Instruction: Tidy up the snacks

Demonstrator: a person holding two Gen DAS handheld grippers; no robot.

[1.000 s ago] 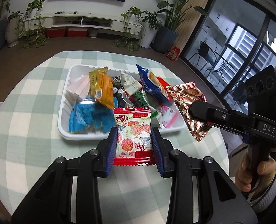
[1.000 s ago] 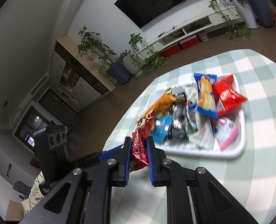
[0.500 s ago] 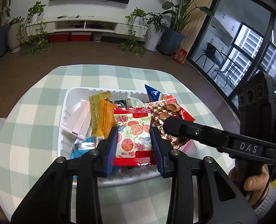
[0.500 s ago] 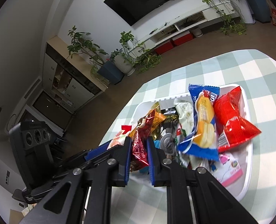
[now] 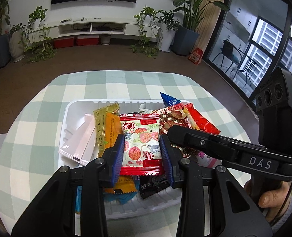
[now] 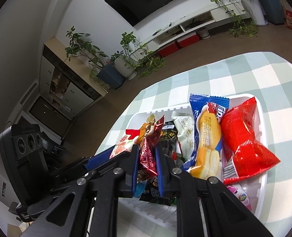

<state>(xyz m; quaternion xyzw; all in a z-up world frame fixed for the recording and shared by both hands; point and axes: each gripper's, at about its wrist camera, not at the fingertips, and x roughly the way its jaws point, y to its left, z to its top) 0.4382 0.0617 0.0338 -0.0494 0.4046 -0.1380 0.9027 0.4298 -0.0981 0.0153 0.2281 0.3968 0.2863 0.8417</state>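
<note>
From my left camera, my left gripper (image 5: 142, 154) clamps the lychee packet (image 5: 141, 143) over the crowded tray (image 5: 71, 106), where it could slide off the heap; from my right camera, my right gripper (image 6: 146, 165) pinches the dark-red packet (image 6: 148, 150), which might snag its neighbours.

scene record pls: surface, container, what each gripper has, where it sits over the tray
surface: green-and-white checked tablecloth
container: white tray, piled with snack packets
left gripper: shut on lychee-print packet, over the tray
right gripper: shut on dark red star-print packet, over the tray, beside the left
both packets: not yet released
</note>
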